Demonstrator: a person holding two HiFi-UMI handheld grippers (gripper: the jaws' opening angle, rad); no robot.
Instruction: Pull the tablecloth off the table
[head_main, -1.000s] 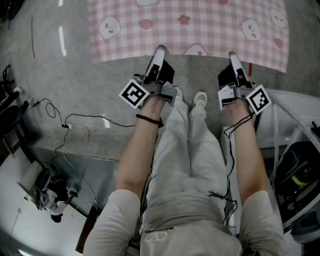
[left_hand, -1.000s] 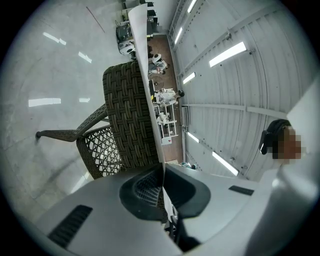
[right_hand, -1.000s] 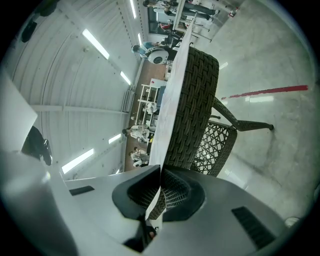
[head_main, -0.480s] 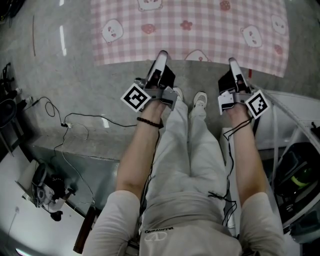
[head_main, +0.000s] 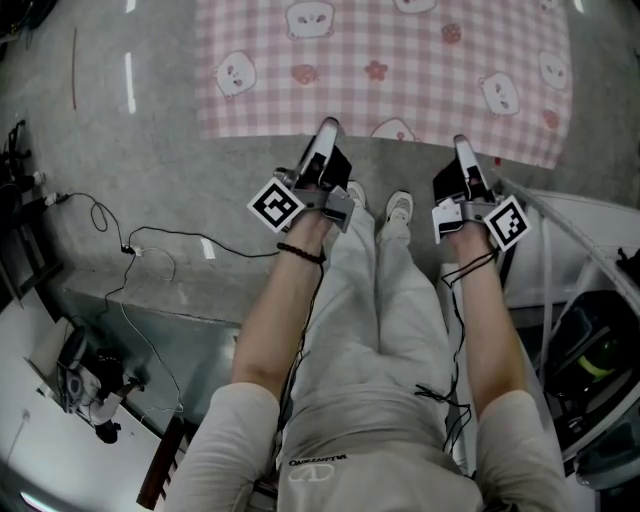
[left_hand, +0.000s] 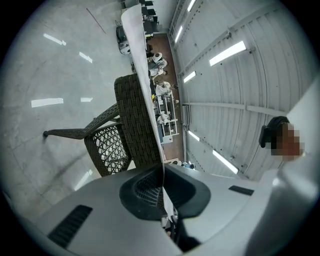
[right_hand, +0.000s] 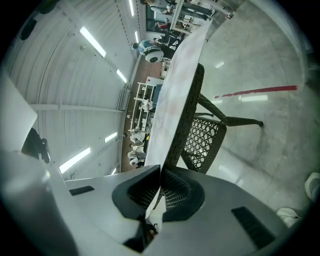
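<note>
Head view: pink checked tablecloth (head_main: 400, 60) fills the 12 o'clock part of the frame, spread flat and fairly taut, w/ its near hem running across just above the person's shoes (head_main: 385, 200). The left gripper (head_main: 325, 135) meets that hem toward 11 o'clock and the right gripper (head_main: 460, 150) toward 1 o'clock, well apart from each other. Grey floor (head_main: 150, 180) shows below the hem; no table visible from here. Left gripper view: jaws of the left gripper (left_hand: 162, 172) are pinched together on the tablecloth (left_hand: 135, 35), seen edge-on as a thin pale strip running from the jaws up to 12 o'clock, lying against the top of a dark wicker table (left_hand: 135, 120) at 10 o'clock. Right gripper view: the right gripper (right_hand: 160, 175) is likewise clamped on the tablecloth (right_hand: 172, 90), a pale sheet going up toward 1 o'clock over the wicker table (right_hand: 200, 140), so part of it looks to be resting on the table top. Handling, as a judgement: thin, light, limp fabric, no stiffness, prob. not fragile, and it sags wherever it isn't tensioned. The rough weave underneath could drag or snag it, so an even pull on both sides suits better than a one-sided tug. Best hold is the near hem at two spread points, approx. where both jaws sit now.
</note>
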